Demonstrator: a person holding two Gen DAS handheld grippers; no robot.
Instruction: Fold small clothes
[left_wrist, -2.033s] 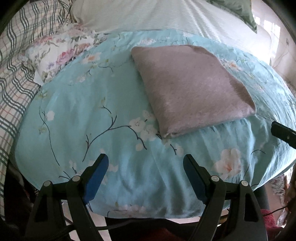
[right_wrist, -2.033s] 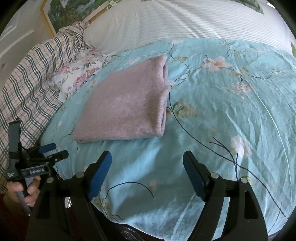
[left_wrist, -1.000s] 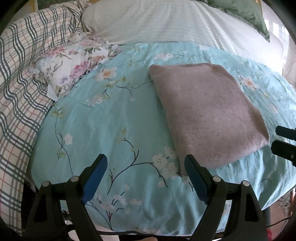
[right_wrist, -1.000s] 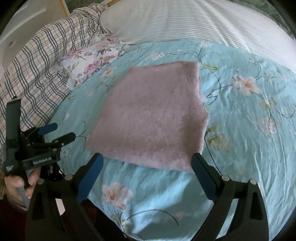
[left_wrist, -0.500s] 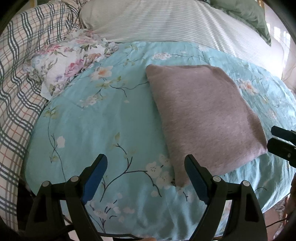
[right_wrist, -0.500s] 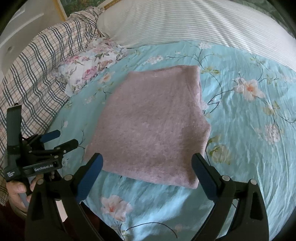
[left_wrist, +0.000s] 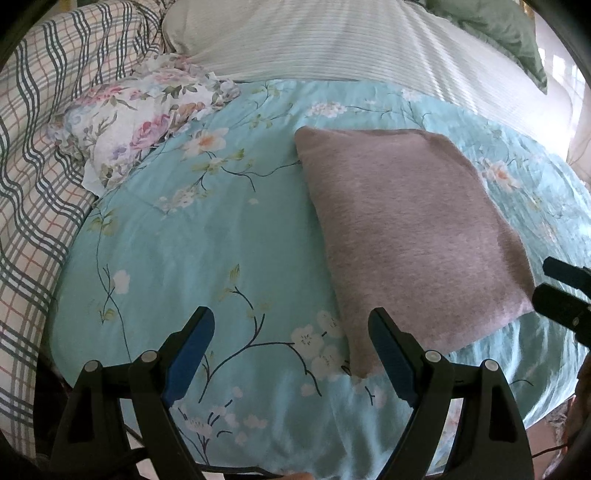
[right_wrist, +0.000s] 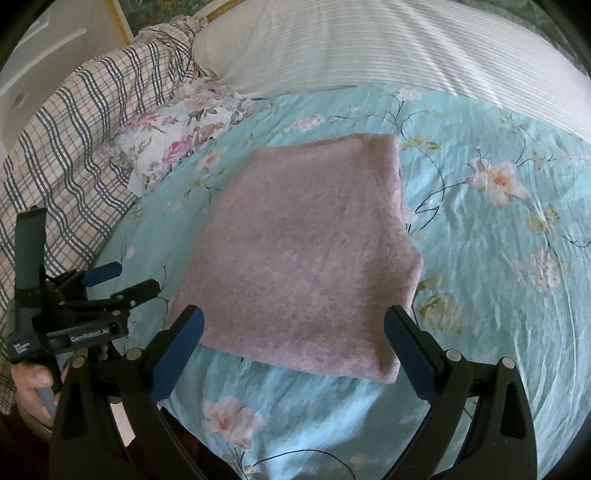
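A mauve garment (left_wrist: 406, 229), folded into a rough square, lies flat on the light-blue floral bedspread (left_wrist: 207, 258). It also shows in the right wrist view (right_wrist: 306, 254). My left gripper (left_wrist: 291, 339) is open and empty, hovering just before the garment's near left corner. My right gripper (right_wrist: 293, 332) is open and empty, hovering over the garment's near edge. The left gripper also shows at the left of the right wrist view (right_wrist: 122, 278), held in a hand. The right gripper's tips (left_wrist: 561, 288) show at the right edge of the left wrist view.
A crumpled floral cloth (left_wrist: 147, 118) lies at the bedspread's far left. A plaid blanket (left_wrist: 33, 177) covers the left side. A white striped pillow (left_wrist: 351, 40) and a green pillow (left_wrist: 495, 26) lie at the back.
Both grippers have moved forward toward the folded garment, which now sits larger and closer in both views. The garment has not moved. Both grippers stay open.
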